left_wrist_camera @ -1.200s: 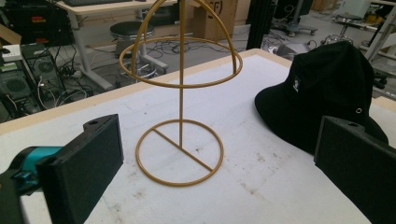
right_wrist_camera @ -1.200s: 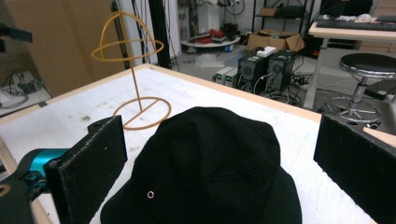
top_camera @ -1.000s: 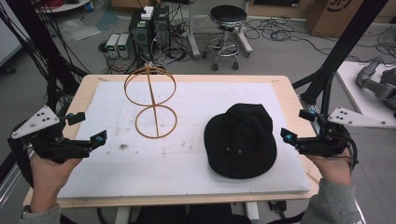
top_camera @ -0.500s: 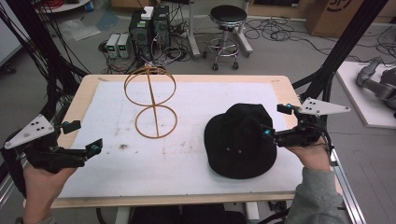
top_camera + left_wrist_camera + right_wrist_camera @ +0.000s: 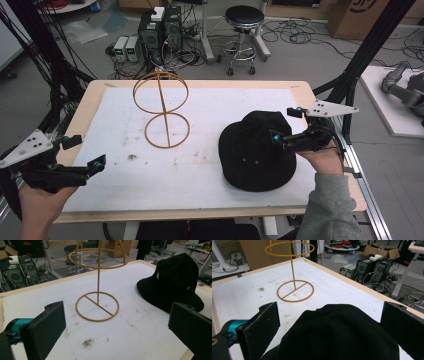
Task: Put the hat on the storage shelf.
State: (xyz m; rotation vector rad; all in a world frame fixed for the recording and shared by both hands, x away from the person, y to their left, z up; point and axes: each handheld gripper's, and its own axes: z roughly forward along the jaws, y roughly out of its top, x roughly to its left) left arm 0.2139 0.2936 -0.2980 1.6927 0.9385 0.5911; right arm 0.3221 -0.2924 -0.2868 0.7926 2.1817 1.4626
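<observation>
Right claw (image 5: 284, 125) now over hat (image 5: 252, 155), brim partly hidden

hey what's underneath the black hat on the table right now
The black hat lies brim-down on the white mat, which shows all round its brim. Whatever sits beneath its crown is covered, so I cannot tell. The right gripper hovers open above its right side.
</observation>
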